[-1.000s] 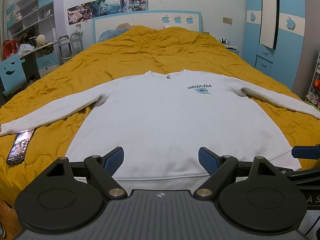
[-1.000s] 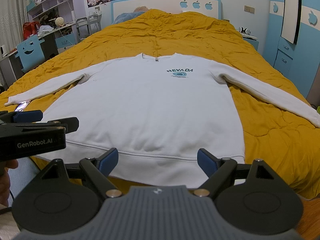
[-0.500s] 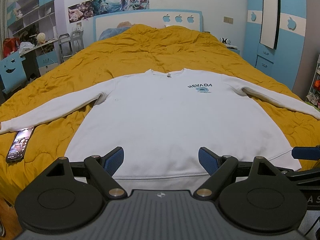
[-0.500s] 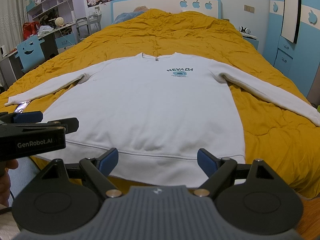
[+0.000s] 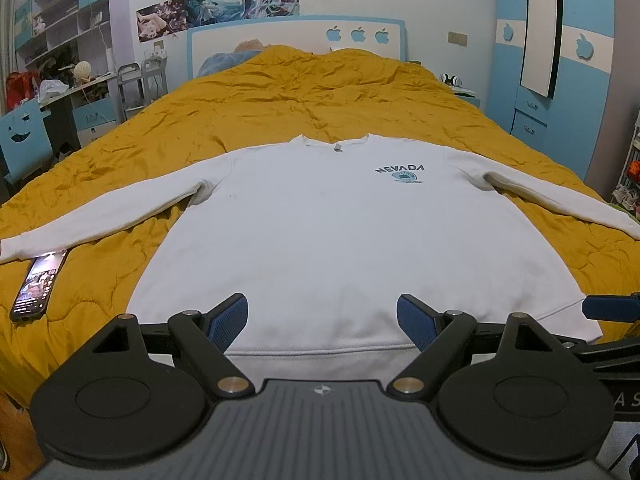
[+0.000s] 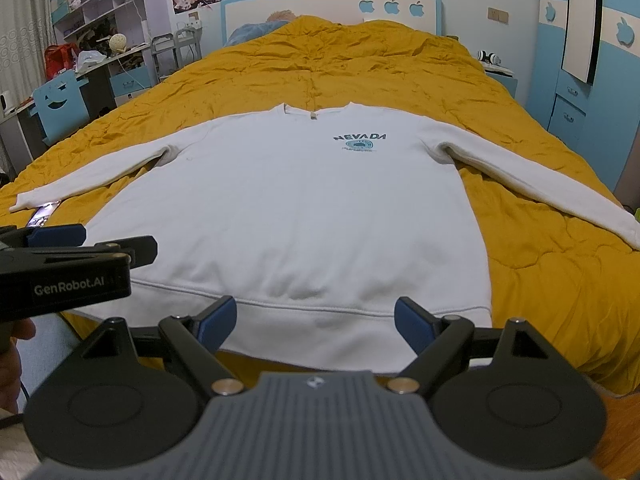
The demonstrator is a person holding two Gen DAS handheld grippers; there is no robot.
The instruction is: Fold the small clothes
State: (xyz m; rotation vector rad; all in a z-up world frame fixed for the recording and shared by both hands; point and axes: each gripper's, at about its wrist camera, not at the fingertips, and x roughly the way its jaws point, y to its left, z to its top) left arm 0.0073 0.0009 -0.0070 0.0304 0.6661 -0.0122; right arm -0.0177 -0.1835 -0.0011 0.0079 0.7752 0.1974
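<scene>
A white long-sleeved cotton sweatshirt (image 5: 344,240) with a teal NEVADA print (image 5: 400,173) is lying flat, front up and sleeves spread, on a mustard-yellow quilted bedspread (image 5: 280,108). The left gripper (image 5: 322,320) is hovering over the hem with its blue-padded jaws spread wide, gripping nothing. The right gripper (image 6: 316,322) is likewise gaping wide near the hem's 5 o'clock corner. A black smartphone (image 5: 38,286) is resting at 9 o'clock, touching the sleeve cuff.
</scene>
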